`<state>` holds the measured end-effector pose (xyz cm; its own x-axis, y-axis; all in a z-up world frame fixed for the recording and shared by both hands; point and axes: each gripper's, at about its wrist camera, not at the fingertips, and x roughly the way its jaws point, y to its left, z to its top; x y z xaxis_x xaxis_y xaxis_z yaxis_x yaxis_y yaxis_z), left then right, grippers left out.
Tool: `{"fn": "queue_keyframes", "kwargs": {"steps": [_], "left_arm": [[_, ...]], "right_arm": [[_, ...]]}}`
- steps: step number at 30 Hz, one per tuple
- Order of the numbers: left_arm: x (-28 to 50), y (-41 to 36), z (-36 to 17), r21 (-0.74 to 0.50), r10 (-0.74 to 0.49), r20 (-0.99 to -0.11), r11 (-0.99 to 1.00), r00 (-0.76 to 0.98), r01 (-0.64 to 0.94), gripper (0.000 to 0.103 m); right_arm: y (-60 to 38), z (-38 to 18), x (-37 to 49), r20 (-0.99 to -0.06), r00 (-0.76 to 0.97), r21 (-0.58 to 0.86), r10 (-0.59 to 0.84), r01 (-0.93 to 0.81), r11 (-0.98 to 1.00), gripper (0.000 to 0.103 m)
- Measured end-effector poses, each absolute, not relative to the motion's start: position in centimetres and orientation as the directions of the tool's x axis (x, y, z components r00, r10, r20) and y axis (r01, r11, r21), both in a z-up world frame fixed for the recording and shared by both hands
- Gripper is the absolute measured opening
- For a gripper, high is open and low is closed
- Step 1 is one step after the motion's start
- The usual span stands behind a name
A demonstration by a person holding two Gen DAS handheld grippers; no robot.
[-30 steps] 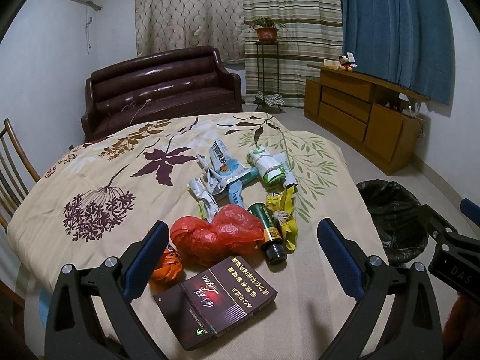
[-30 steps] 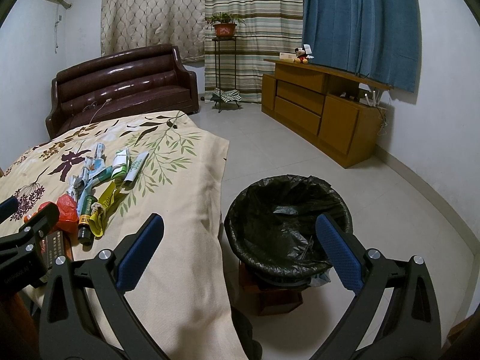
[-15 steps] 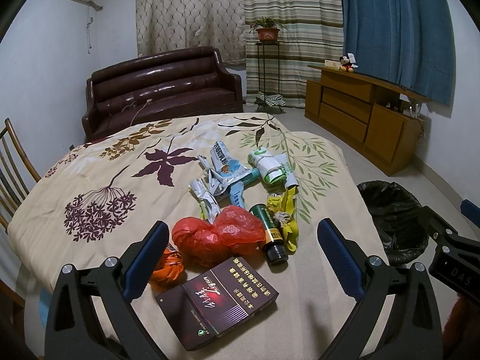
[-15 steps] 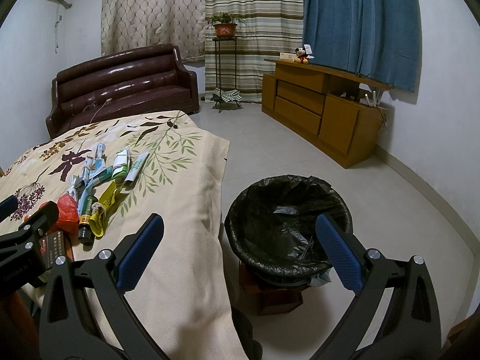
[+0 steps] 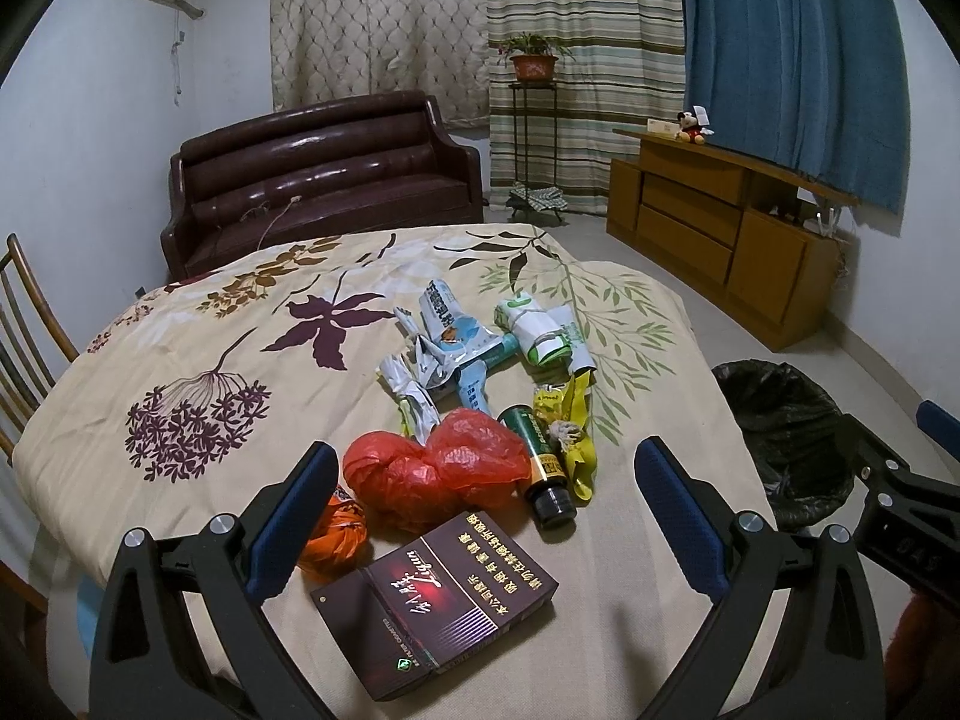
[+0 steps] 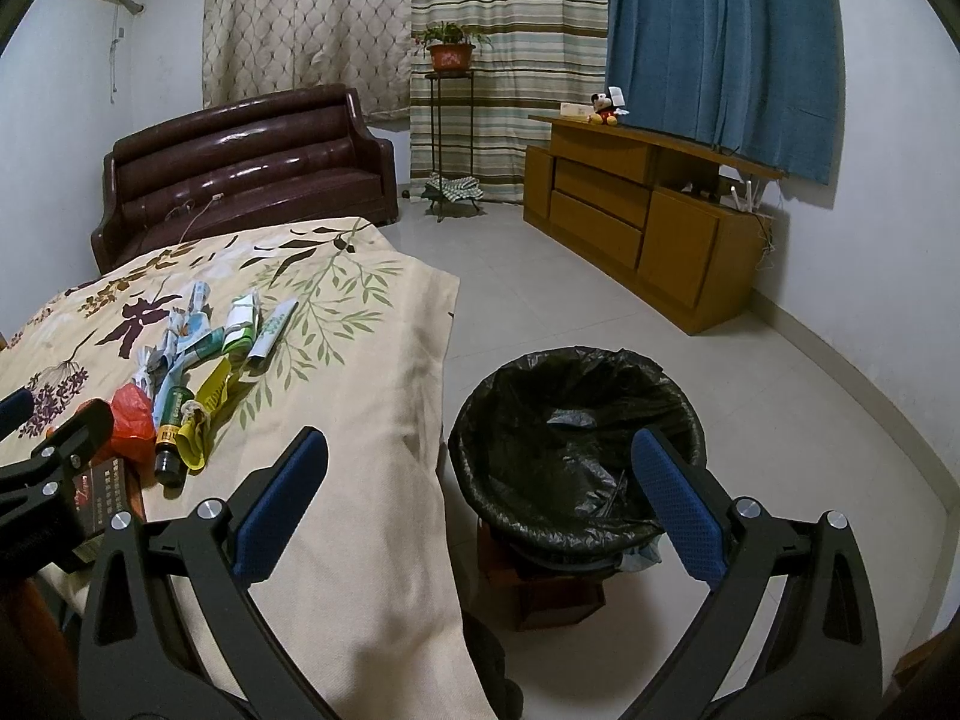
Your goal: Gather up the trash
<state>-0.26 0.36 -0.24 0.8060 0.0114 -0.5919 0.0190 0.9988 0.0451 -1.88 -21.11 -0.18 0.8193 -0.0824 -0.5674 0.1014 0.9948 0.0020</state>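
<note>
Trash lies on a table under a floral cloth (image 5: 198,360). In the left wrist view a dark red cigarette box (image 5: 435,603) lies nearest, with a red plastic bag (image 5: 432,468), an orange wad (image 5: 336,537), a green bottle (image 5: 540,462), a yellow wrapper (image 5: 573,426) and crumpled packets (image 5: 456,348) behind it. My left gripper (image 5: 480,510) hovers open just above the box. My right gripper (image 6: 477,495) is open and empty, hanging between the table edge and a bin lined with a black bag (image 6: 576,450). The same bin (image 5: 780,420) shows to the right in the left wrist view.
A brown leather sofa (image 5: 318,174) stands behind the table. A wooden sideboard (image 6: 648,210) runs along the right wall, and a plant stand (image 6: 450,120) is by the curtains. A wooden chair (image 5: 24,324) is at the table's left. Tiled floor (image 6: 600,312) surrounds the bin.
</note>
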Motion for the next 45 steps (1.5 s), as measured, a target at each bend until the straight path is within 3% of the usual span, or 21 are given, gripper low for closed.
{"fn": "queue_keyframes", "kwargs": {"steps": [9, 11, 13, 14, 25, 42, 45], "left_arm": [[0.2, 2.8, 0.0, 0.037, 0.025, -0.600, 0.999, 0.799, -0.004, 0.095], [0.3, 3.6, 0.0, 0.041, 0.034, -0.604, 0.999, 0.796, -0.012, 0.089], [0.4, 4.5, -0.5, 0.048, 0.045, -0.609, 0.999, 0.792, -0.020, 0.075], [0.5, 4.9, -0.6, 0.048, 0.047, -0.616, 0.999, 0.786, -0.023, 0.074], [0.3, 8.7, -1.5, 0.027, 0.053, -0.643, 0.999, 0.764, -0.046, 0.074], [3.6, 5.7, -2.8, 0.013, -0.033, -0.689, 0.998, 0.724, 0.058, 0.078], [3.7, 5.3, -3.0, 0.031, -0.034, -0.690, 0.997, 0.723, 0.076, 0.072]], "right_arm": [[-20.4, -0.9, -1.6, -0.583, 0.809, -0.012, -0.072, 0.081, 0.997, 0.098], [-20.1, -1.1, -1.4, -0.588, 0.806, -0.015, -0.070, 0.075, 0.997, 0.095], [-19.7, -1.1, -1.4, -0.594, 0.801, -0.021, -0.069, 0.071, 0.997, 0.090], [-19.6, -1.2, -1.4, -0.598, 0.799, -0.020, -0.065, 0.066, 0.998, 0.089], [-17.8, -1.6, -1.0, -0.620, 0.784, -0.028, -0.034, 0.021, 0.999, 0.084], [-16.8, -2.2, -0.3, -0.640, 0.768, -0.033, -0.028, 0.009, 0.999, 0.084], [-17.0, -2.5, -0.2, -0.646, 0.763, -0.028, -0.027, 0.011, 1.000, 0.084]]}}
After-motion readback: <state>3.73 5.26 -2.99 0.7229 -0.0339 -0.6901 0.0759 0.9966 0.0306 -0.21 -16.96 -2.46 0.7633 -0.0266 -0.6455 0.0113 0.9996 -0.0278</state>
